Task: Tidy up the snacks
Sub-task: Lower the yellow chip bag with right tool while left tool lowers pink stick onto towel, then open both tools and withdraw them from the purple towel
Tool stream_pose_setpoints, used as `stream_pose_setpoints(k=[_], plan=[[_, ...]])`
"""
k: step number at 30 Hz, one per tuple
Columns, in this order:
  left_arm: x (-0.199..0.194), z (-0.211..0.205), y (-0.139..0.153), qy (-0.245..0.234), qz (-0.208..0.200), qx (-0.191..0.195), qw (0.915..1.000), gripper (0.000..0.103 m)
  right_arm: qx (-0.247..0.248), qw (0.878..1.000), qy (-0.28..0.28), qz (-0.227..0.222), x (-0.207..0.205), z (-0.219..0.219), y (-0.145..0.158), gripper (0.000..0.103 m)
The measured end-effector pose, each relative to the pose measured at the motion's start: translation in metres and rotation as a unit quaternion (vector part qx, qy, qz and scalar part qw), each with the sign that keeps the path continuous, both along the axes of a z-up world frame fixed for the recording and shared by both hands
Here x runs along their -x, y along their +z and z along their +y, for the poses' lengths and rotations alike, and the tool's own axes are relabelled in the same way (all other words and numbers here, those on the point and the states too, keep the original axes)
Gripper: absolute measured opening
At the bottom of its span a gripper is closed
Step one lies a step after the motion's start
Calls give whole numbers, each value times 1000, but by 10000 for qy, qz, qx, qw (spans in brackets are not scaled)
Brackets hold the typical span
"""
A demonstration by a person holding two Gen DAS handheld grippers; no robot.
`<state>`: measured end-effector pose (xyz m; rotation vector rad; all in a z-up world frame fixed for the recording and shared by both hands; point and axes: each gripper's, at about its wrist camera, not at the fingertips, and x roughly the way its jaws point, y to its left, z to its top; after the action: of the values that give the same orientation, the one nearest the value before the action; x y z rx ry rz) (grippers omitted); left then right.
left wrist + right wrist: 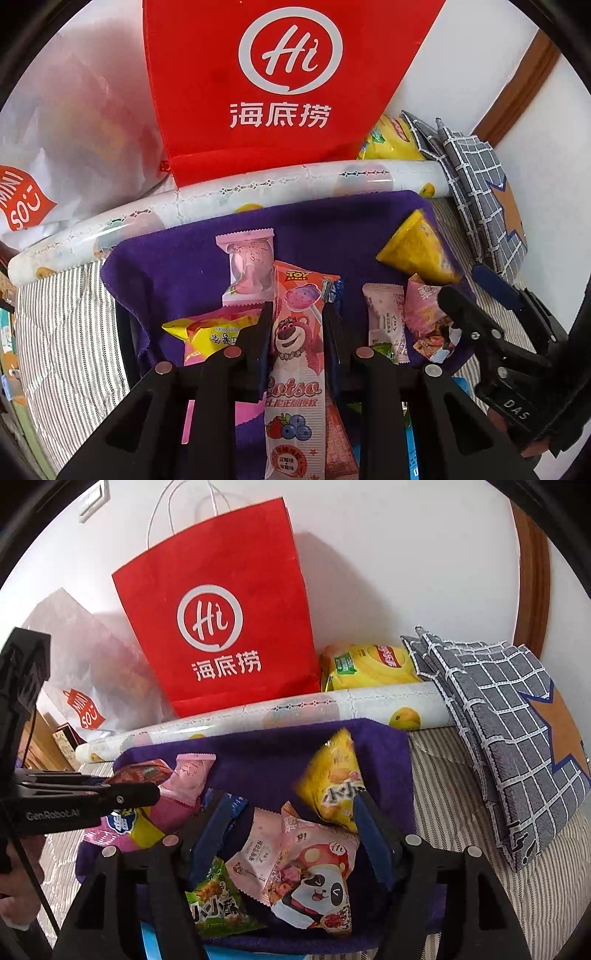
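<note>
Ahead of both tools, leaning on the wall: red paper bag (218,627), likely the place for sorted snacks. In front of it a rolled patterned sheet (295,709), a low bar to clear on the way there. Nearer, purple cloth (192,254) spread as the sorting bed.

Left gripper (297,325) clamped on the long pink Lotsa lollipop pack (295,354), held lengthwise, probably for lifting out.

Right gripper (291,812) parted, gripping nothing, over the pink panda snack pack (314,878); yellow packet (332,786) crowding its right finger, small green packet (216,901) by its left.
</note>
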<state>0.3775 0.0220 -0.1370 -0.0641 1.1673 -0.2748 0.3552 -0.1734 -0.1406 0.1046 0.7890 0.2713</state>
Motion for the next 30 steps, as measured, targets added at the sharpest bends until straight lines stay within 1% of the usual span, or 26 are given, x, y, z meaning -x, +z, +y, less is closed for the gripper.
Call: stream_pose_setpoints(k=[8, 10, 12, 15, 17, 25, 27, 30], plan=[[0, -3, -1, -59, 34, -45, 10000, 24, -26, 9999, -8, -144, 7, 4, 12, 68], [1, -4, 0, -81, 26, -59, 9999, 27, -16, 9998, -32, -192, 13, 5, 17, 68], [1, -8, 0, -183, 47, -129, 9997, 42, -1, 9997, -38, -247, 19, 5, 21, 68], [5, -13, 5, -227, -55, -229, 9995, 53, 70, 9994, -103, -315, 30, 4, 26, 68], [8, -14, 12, -261, -123, -206, 9994, 56, 159, 9992, -158, -331, 37, 4, 29, 68], [31, -16, 50, -392, -588, -7, 9975, 58, 612, 9961, -370, -519, 79, 3, 45, 68], [39, -17, 61, -388, -736, 41, 9965, 58, 622, 9954, -504, -530, 93, 0, 48, 68], [51, -18, 75, -434, -917, 64, 9948, 58, 578, 9956, -561, -470, 109, -5, 51, 68]])
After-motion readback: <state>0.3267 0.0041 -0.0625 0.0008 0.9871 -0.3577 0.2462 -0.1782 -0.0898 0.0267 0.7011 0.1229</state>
